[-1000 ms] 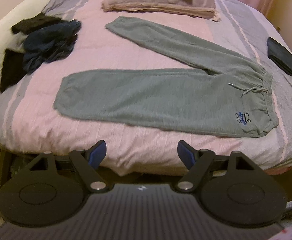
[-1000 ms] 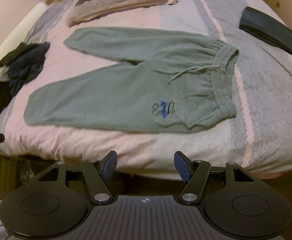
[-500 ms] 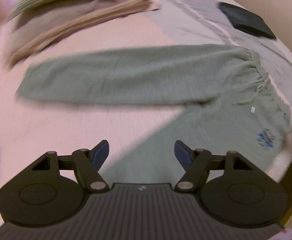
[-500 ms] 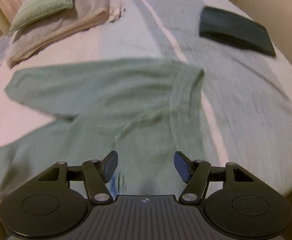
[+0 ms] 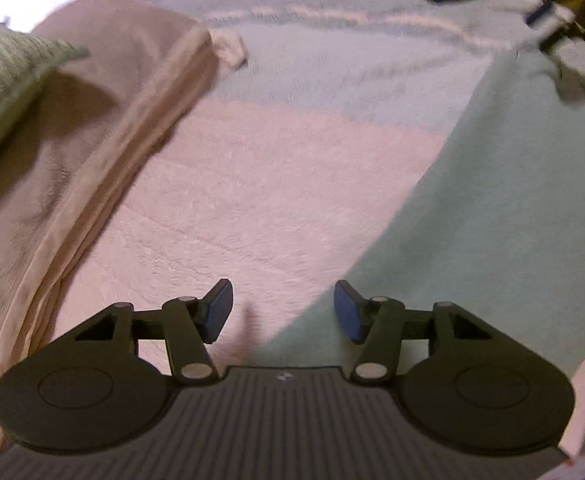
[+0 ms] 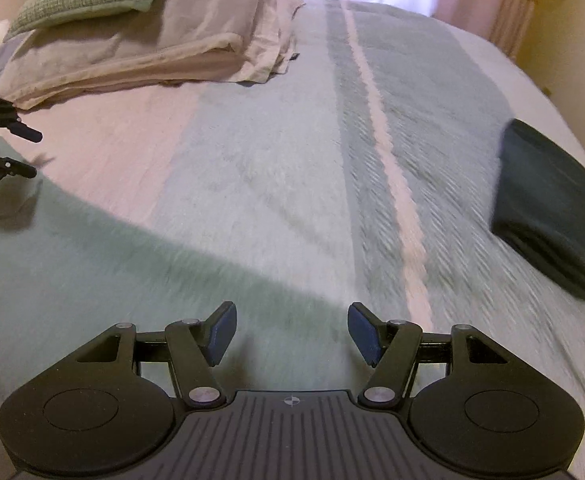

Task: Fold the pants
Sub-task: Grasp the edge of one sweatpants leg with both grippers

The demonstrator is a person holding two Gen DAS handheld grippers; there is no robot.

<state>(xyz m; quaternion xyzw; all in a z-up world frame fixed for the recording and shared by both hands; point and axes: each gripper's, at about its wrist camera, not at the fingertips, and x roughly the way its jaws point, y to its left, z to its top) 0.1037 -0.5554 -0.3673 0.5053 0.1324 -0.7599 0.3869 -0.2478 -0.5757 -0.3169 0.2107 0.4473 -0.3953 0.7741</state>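
Pants [image 5: 492, 208] edge under closing left gripper [image 5: 283, 312] — nothing pinched yet.

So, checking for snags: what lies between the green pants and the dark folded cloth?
Only bare striped bedspread between the pants and dark cloth, per the right wrist view.

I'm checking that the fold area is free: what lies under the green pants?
The striped bedspread, pink and pale blue, runs under the green pants. Whatever lies beneath the fabric itself is covered.
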